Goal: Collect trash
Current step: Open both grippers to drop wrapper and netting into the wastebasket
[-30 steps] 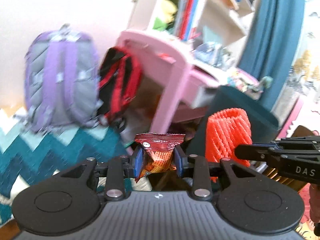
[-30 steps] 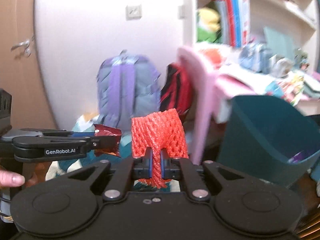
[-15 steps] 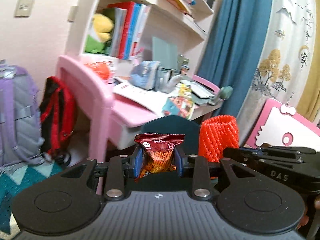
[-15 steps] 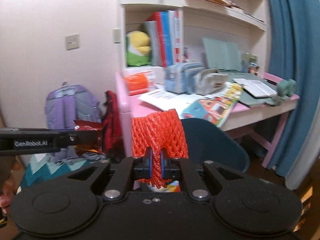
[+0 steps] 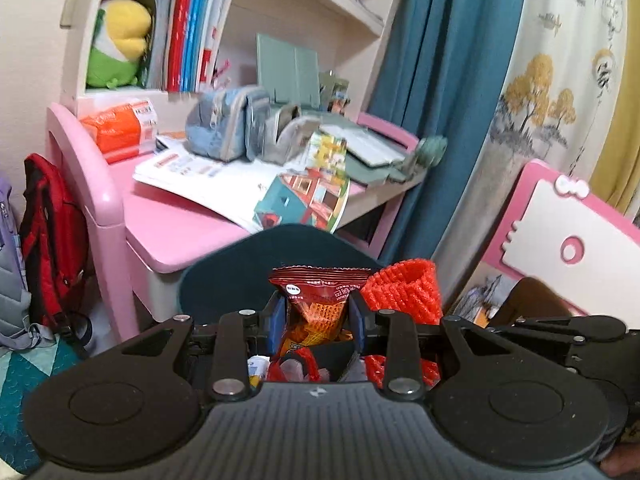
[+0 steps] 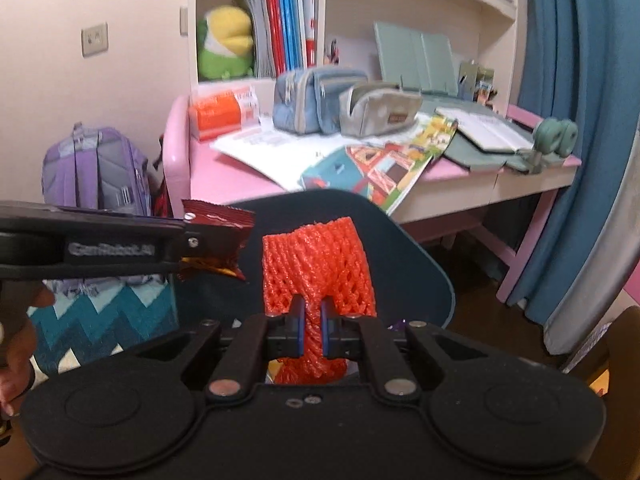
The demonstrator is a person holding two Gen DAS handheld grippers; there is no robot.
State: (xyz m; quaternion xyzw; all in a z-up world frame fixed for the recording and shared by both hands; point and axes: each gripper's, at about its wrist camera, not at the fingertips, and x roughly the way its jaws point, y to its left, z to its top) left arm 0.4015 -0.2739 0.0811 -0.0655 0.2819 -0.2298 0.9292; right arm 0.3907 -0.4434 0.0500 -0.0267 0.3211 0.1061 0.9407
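Teal plastic is forming the rounded rim of the wastebasket [image 5: 240, 264], which is standing on the floor in front of the pink desk [image 5: 172, 232], directly under both tools. Inside it, seen through the gap under the left tool, crumpled scraps of wrapper are lying in a small heap, red, white and yellow; what they are exactly is unclear.

The left gripper [image 5: 316, 316] is pressing its 2 blue pads against the sides of a dark red foil snack packet [image 5: 318, 300], jaws only partly closed because the packet is filling the gap. The packet is standing upright between them with its crimped top edge uppermost, hanging over the mouth of the wastebasket.

The right gripper [image 6: 311, 330] is pinching an orange-red foam fruit net [image 6: 318, 264], its jaws almost fully together on the net's squeezed lower part while the wider tube is flaring out above. The net is also hanging above the wastebasket, just to the right of the packet.

On the desk, an open picture book [image 6: 380, 172] is jutting over the front edge, with 2 zipped fabric pencil cases [image 6: 320, 100] sitting behind it. Above, a white shelf [image 6: 256, 20] is holding upright books and a yellow and green plush toy [image 6: 226, 44]. A purple backpack [image 6: 96, 168] is leaning against the wall.
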